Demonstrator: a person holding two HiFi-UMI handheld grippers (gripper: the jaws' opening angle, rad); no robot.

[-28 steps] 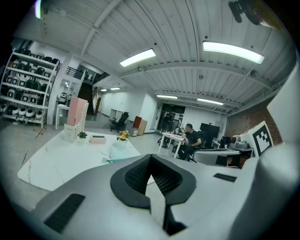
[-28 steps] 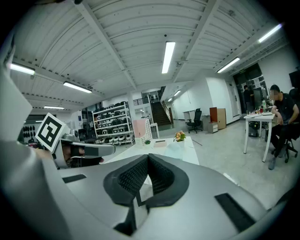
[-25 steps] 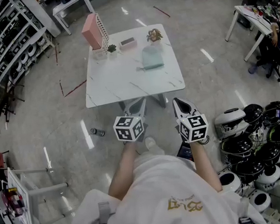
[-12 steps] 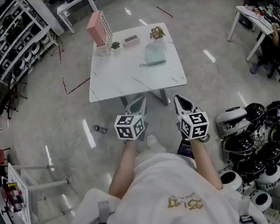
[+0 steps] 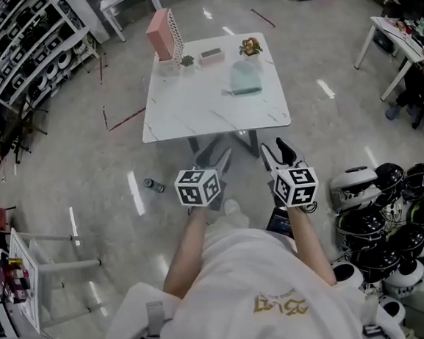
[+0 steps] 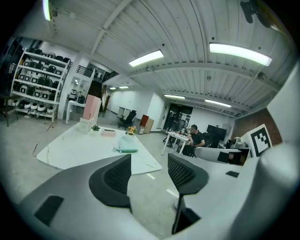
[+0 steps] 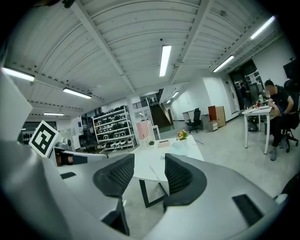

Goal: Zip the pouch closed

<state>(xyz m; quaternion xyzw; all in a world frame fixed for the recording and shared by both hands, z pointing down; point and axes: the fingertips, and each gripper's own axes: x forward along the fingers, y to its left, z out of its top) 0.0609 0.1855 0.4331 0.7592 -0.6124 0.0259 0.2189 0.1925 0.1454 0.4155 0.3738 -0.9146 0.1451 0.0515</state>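
We hold left gripper (image 5: 212,159) and right gripper (image 5: 278,150) empty, jaws just opened wide; pouch (image 5: 246,77), upper centre, lies roughly lengthwise up-frame.

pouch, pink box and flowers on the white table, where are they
pouch (image 5: 247,77), head view, middle of its pale green body
pink box (image 5: 158,35), head view, middle of its broad pink side
flowers (image 5: 250,47), head view, the blooms at the top

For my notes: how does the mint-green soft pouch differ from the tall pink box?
The mint-green soft pouch lies flat; the tall pink box stands upright. The pouch is near the right edge, the box at the far left corner. Both rest on the white table.
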